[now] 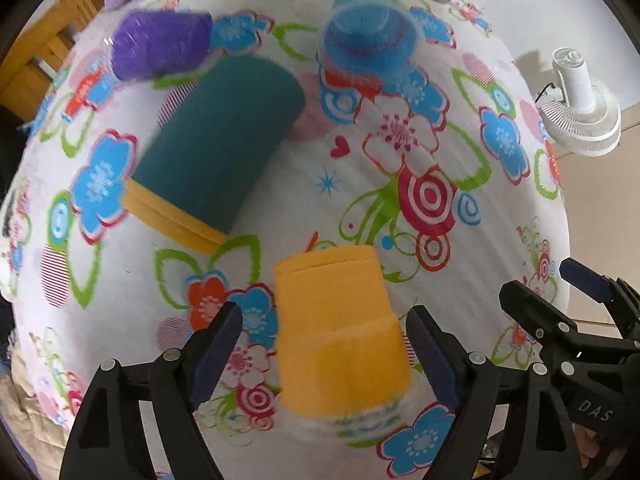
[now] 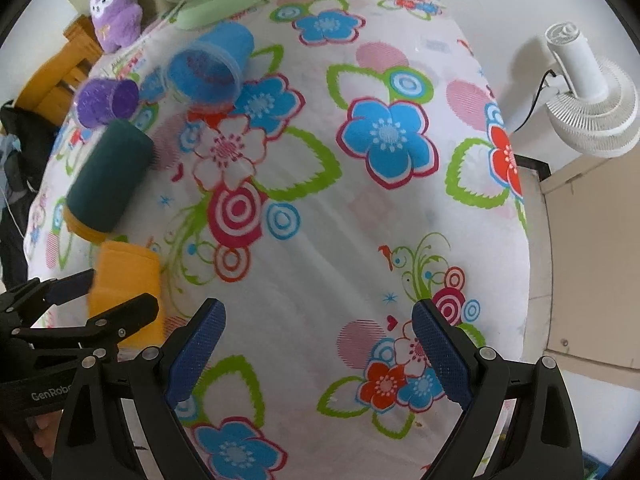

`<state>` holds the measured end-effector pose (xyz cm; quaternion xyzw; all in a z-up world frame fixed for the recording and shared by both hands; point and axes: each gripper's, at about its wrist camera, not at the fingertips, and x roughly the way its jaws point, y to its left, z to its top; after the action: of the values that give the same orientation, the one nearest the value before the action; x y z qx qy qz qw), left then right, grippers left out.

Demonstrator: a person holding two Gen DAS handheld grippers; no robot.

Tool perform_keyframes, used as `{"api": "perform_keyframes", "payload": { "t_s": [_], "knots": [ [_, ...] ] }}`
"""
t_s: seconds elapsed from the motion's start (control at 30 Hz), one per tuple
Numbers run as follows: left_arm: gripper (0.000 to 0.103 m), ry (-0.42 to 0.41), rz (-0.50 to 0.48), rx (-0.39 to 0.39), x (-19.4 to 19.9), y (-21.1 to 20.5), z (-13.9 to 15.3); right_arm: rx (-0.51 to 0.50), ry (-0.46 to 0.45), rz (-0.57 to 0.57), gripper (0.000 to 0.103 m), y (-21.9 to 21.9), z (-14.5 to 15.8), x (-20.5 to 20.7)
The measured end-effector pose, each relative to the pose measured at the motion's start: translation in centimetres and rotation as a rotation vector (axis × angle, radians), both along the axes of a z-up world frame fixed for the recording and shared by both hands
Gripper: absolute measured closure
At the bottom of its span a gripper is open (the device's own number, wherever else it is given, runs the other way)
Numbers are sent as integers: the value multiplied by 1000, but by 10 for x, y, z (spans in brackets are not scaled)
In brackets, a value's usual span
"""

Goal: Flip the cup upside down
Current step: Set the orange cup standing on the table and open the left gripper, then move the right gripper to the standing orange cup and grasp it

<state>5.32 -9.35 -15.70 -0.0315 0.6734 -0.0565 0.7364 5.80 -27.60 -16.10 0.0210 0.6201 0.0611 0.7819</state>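
Left wrist view shows the left hand-held gripper spread wide around the yellow cup, which sits between the 2 pads without clear contact on either side; its orientation is hard to read through motion blur, though a pale rim seems to lie at its near end. The step looks like either the approach to a grasp or a release, and the frames cannot settle which. If a grasp, the next move calls for closing squarely on the cup wall, lifting, then rolling the wrist. The right hand-held gripper hangs spread and empty above the floral worktop, with open cloth ahead. Farther off, the teal cup, purple cup and blue cup crowd the left; the worktop edge falls away at right.
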Motion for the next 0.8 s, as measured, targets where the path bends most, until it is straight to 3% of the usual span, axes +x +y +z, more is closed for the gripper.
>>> {"api": "perform_keyframes", "payload": {
  "t_s": [0.33, 0.8],
  "knots": [
    [17, -91, -57, 51, -2, 29, 52, 64, -77, -50, 7, 25, 41, -10],
    [15, -81, -132, 83, -4, 78, 44, 71, -52, -39, 7, 87, 45, -11]
  ]
}}
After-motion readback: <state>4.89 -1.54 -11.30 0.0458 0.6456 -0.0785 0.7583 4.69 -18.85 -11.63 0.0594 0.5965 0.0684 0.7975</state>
